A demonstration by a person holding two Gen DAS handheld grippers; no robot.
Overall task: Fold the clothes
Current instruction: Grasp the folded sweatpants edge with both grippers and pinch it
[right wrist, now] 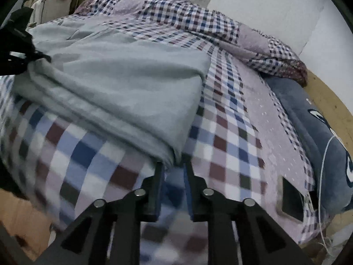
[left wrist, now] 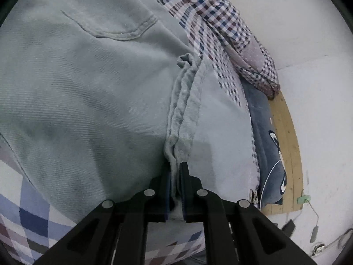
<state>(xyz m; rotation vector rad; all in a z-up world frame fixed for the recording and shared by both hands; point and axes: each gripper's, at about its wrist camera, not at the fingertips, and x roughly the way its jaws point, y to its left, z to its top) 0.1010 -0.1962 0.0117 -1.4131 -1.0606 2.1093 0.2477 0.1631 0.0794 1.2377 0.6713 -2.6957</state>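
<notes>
Pale grey-green trousers [left wrist: 88, 88] fill the left wrist view, with a pocket seam at the top. My left gripper [left wrist: 176, 165] is shut on a thick stitched hem of them that runs away from the fingertips. In the right wrist view the trousers [right wrist: 132, 84] lie folded in layers on the checked bed sheet [right wrist: 220, 132]. My right gripper [right wrist: 173, 165] stands open with the near corner of the fold right at its tips; only sheet shows between its fingers. At that view's far left edge, the left gripper [right wrist: 22, 44] appears as a black shape holding bunched cloth.
A crumpled checked quilt [right wrist: 198, 22] lies behind the trousers. A dark blue cartoon pillow [right wrist: 320, 132] rests along the wooden bed frame [right wrist: 331, 101] on the right. A dark flat phone-like object [right wrist: 291, 198] and a white cable lie near the pillow. White wall stands beyond.
</notes>
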